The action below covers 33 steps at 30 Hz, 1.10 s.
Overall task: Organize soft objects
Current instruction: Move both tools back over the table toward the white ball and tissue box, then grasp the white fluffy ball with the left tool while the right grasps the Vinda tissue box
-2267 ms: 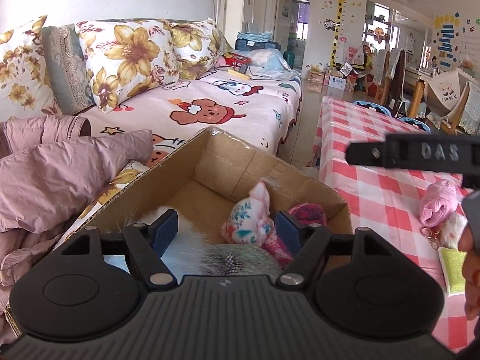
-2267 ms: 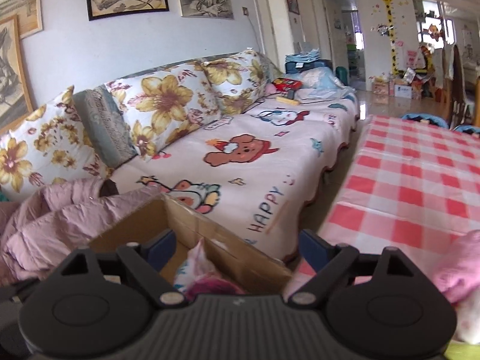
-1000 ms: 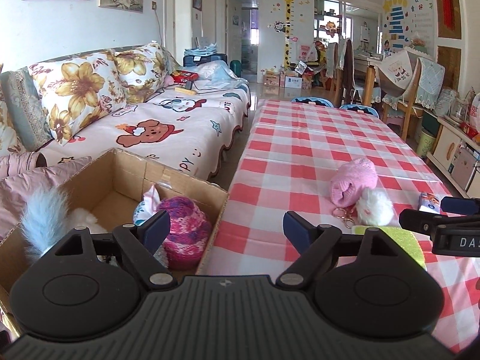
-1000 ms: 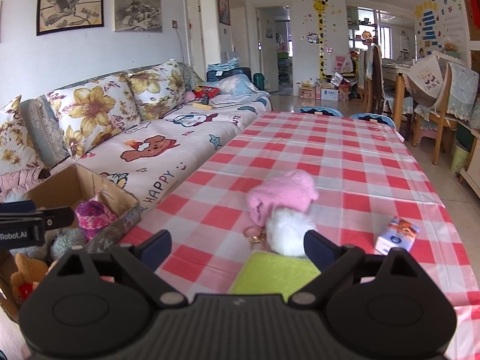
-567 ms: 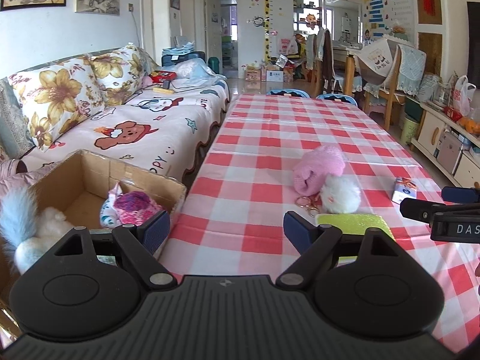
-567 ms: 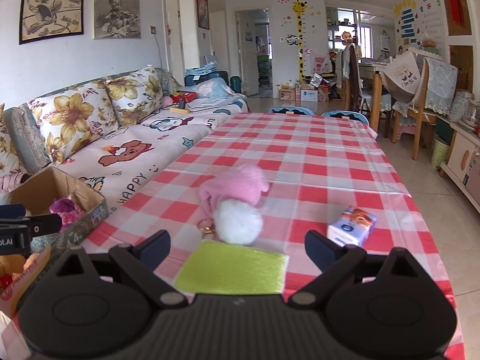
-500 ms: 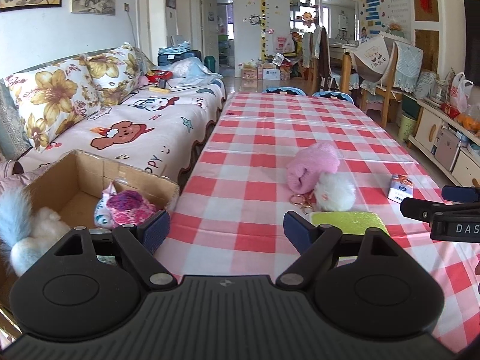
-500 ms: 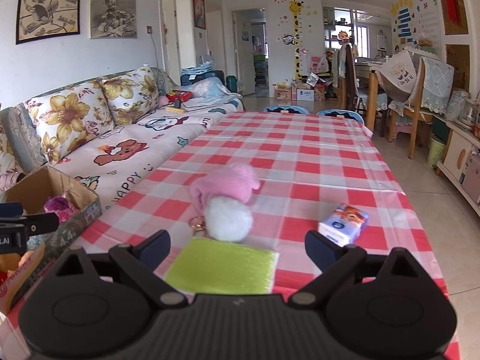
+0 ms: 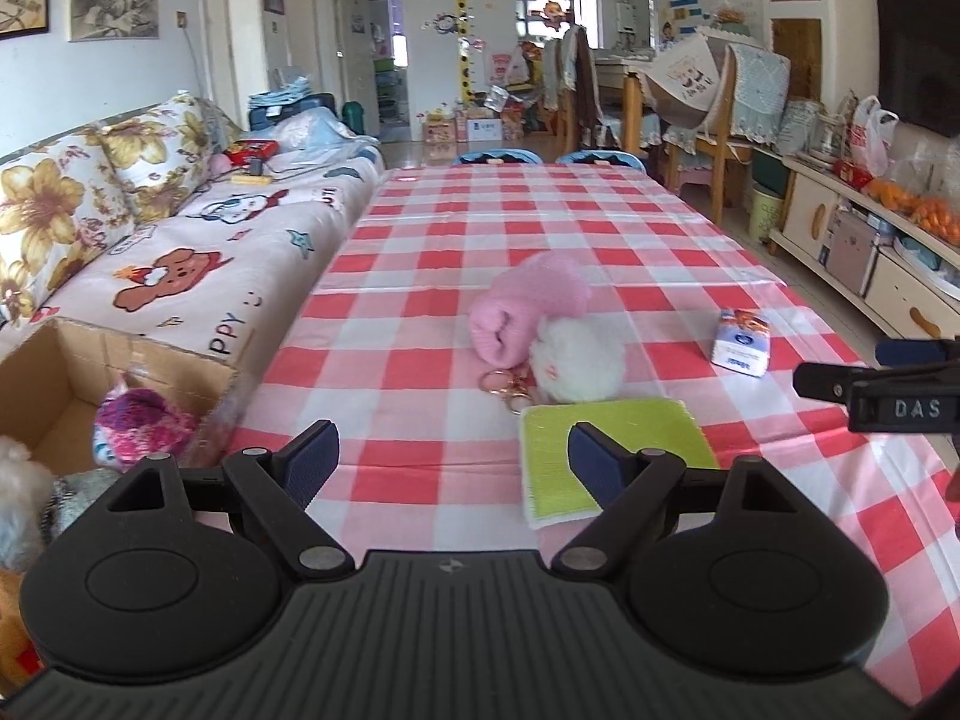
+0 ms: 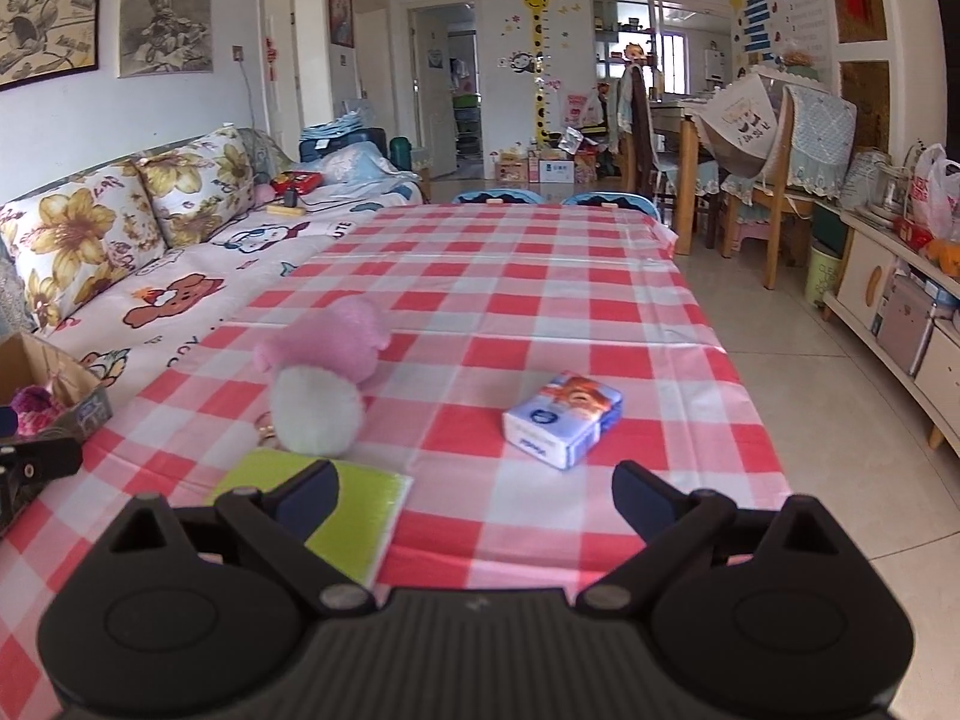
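A pink fuzzy roll [image 9: 528, 309] [image 10: 330, 342] lies on the red-checked table [image 9: 540, 222] [image 10: 510, 300], touching a white pompom [image 9: 576, 363] [image 10: 315, 411] with a key ring [image 9: 504, 387]. A green cloth pad [image 9: 612, 456] [image 10: 336, 504] lies in front of them. A tissue pack [image 9: 741, 342] [image 10: 564, 417] sits to the right. My left gripper [image 9: 453, 471] is open and empty above the table's near edge. My right gripper [image 10: 474, 495] is open and empty, facing the tissue pack; it also shows in the left wrist view [image 9: 888, 384].
A cardboard box [image 9: 90, 372] [image 10: 66, 384] at the left holds a purple knit toy [image 9: 141, 426] and a white furry toy [image 9: 18, 486]. A sofa [image 9: 180, 252] with floral cushions runs along the left. Chairs and a low cabinet [image 10: 900, 306] stand at the right.
Both grippers have swung right, from over the box to facing the table. The pink roll, pompom, pad and tissue pack now lie closer in both views.
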Available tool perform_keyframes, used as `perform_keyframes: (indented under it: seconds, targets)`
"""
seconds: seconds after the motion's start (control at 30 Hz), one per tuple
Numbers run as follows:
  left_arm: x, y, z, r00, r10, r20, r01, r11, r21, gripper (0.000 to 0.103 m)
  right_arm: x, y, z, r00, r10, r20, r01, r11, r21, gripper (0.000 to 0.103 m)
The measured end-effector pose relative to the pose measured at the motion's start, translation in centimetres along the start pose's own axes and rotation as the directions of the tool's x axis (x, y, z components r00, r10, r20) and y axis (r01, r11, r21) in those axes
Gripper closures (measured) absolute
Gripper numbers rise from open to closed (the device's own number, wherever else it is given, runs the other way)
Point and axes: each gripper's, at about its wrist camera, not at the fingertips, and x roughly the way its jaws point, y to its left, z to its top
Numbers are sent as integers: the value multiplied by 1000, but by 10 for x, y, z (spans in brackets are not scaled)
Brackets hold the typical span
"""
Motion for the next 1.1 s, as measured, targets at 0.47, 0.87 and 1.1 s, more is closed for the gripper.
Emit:
perform_keyframes:
  seconds: [0.47,0.87,1.1]
  targets:
    - [44,-49,1,993,-117,-27,118,991,70,0,45,-45,-3,997,-65,-43,67,997,48,4]
    - [107,-77,17,992,-114,-44,116,993,34,0,104,-60,9,997,-17,-72,28,988,152,4]
    - [133,-79,22,993,-95,-68,95,995,-7,3,130,-59,11,996,-12,-89,30,979,201,1]
